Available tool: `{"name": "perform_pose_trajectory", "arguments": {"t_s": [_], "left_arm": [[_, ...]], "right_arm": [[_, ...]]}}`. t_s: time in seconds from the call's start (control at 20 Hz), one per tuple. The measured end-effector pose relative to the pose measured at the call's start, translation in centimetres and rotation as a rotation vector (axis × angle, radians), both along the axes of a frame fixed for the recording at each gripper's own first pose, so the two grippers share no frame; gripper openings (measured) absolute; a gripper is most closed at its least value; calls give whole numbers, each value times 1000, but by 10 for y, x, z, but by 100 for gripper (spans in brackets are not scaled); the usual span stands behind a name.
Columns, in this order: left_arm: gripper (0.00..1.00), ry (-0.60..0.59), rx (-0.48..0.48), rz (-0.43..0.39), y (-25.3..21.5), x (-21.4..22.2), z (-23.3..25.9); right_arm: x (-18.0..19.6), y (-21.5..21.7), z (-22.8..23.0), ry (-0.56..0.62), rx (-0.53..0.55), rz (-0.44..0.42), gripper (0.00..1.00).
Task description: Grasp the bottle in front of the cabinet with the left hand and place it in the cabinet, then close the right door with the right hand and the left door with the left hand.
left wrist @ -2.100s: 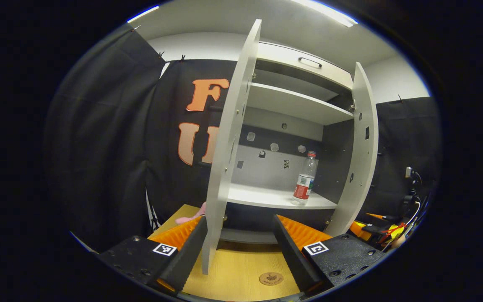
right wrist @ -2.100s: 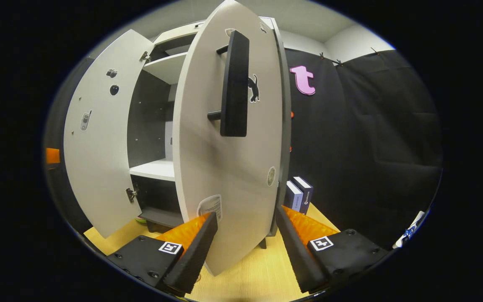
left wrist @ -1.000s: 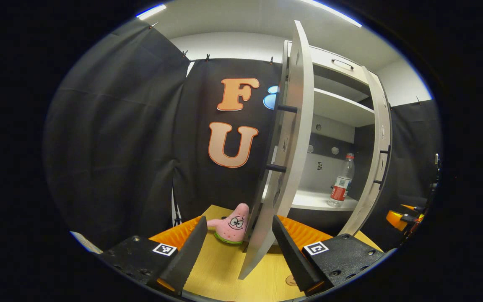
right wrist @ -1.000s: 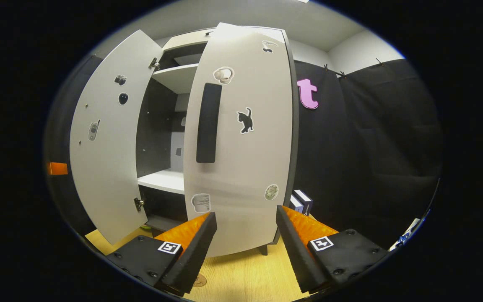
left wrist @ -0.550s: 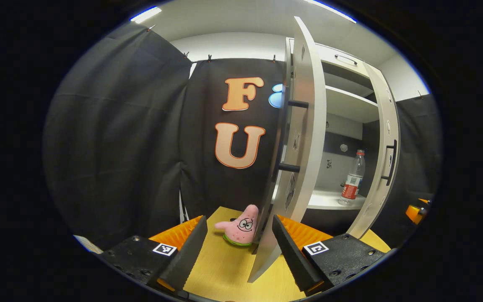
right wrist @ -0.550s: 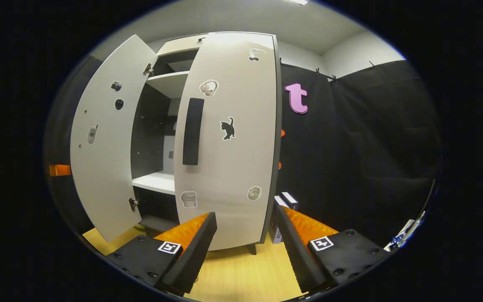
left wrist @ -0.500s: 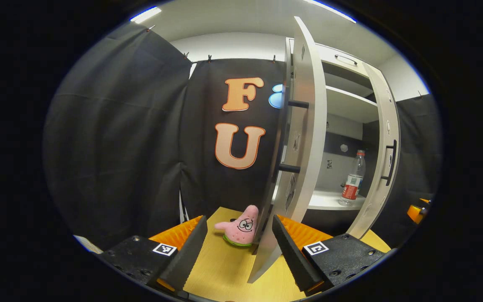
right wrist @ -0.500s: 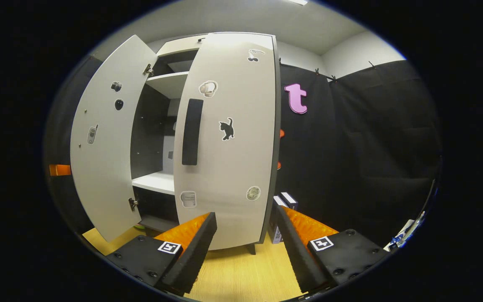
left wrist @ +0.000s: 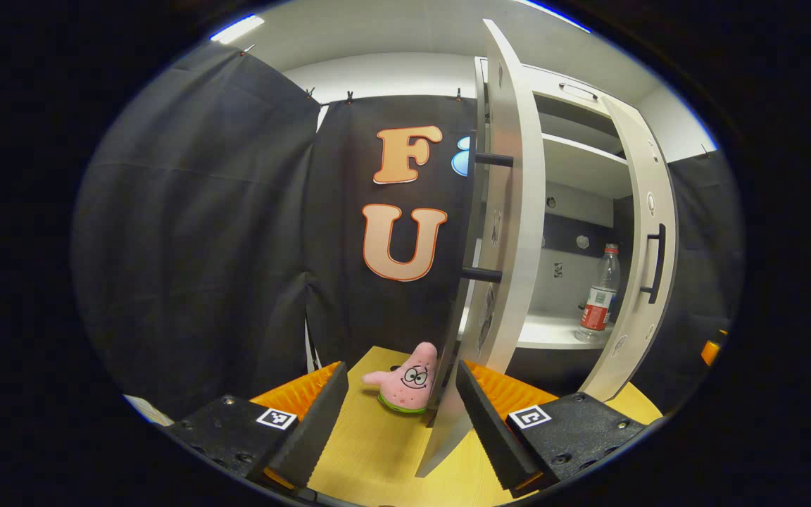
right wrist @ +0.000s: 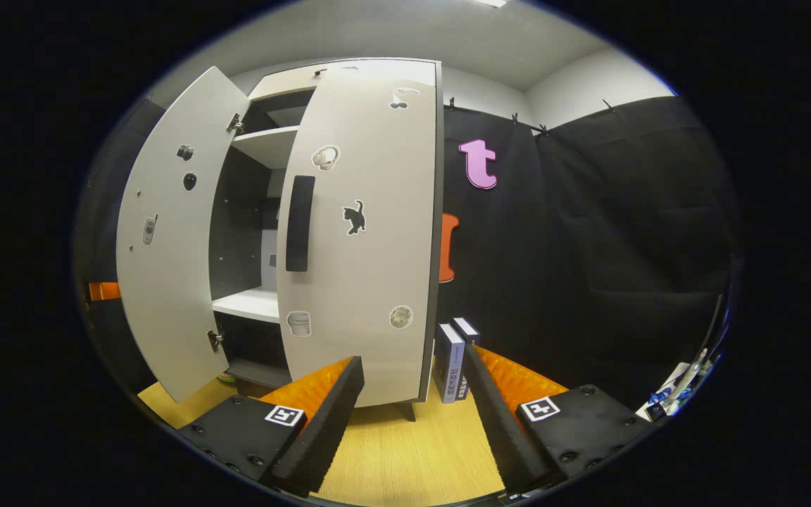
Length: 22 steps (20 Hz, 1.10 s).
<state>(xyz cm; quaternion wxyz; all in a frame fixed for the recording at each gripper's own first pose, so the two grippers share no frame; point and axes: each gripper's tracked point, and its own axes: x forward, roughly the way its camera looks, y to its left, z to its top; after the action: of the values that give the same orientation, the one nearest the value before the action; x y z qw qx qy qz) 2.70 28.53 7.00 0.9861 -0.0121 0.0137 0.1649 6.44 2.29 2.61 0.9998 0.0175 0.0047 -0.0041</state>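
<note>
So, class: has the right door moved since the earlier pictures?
Yes. The right door has swung toward shut, covering more of the cabinet opening; a gap remains.

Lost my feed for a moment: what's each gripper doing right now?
Left gripper: open, holding nothing, the left door edge between its fingers.
Right gripper: open, holding nothing, in front of the right door.

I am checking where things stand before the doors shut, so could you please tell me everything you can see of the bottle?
The bottle is a clear, plastic-looking one with a red cap and a red label band around its lower half. It stands upright on the cabinet's white lower shelf, toward the right side, seen through the gap between the left door and the right door. Nothing but the shelf touches it. Whether it holds liquid is too small to tell.
</note>
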Motion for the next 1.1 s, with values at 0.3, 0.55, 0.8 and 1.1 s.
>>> {"name": "perform_pose_trajectory", "arguments": {"t_s": [0.3,0.55,0.8,1.1], "left_arm": [[94,10,71,-3,-12,-1,4],[91,-4,25,-7,-24,-1,-2],[92,7,27,-65,-50,9,-5],[94,11,1,-185,-93,29,-10]], "right_arm": [[-1,-14,-7,11,15,-12,96],[2,-8,-12,31,5,18,95],[4,-8,-12,31,9,33,95],[1,-28,-11,30,-6,1,96]]}}
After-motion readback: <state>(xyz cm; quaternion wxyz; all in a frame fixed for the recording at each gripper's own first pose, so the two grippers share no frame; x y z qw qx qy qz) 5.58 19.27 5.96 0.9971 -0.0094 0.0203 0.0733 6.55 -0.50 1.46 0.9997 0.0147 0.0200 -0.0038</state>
